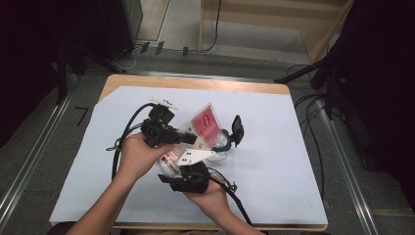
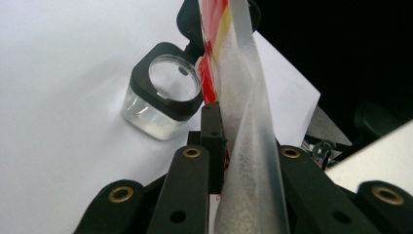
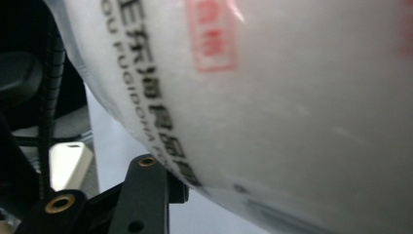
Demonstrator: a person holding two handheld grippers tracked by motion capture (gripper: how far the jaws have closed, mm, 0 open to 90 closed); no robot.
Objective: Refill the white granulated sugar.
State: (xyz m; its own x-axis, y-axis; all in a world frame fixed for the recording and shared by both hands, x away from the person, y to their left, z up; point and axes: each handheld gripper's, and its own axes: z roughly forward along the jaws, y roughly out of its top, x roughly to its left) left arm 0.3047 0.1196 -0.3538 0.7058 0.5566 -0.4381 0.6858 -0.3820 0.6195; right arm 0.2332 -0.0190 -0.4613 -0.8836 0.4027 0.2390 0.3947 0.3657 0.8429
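High view looked down on a wooden table (image 1: pixel 195 83) covered by a white sheet (image 1: pixel 274 161), with both hands meeting near its middle. Between them a translucent plastic bag (image 1: pixel 203 128) with a red label was held above the sheet, its long axis slanting from the lower left by the hands up toward the right and away, the red end pointing to the far side. The left gripper (image 1: pixel 188 138) had its jaws pressed together on the bag's thin frosted edge (image 2: pixel 248 161), which ran up between them in the left gripper view. The right gripper (image 1: pixel 195 169) sat just under the bag; whether it pinched the bag I could not tell, though the bag's white printed side (image 3: pixel 272 112) lay right against one jaw. A small clear jar (image 2: pixel 163 95) with a black collar stood on the sheet just beside the bag
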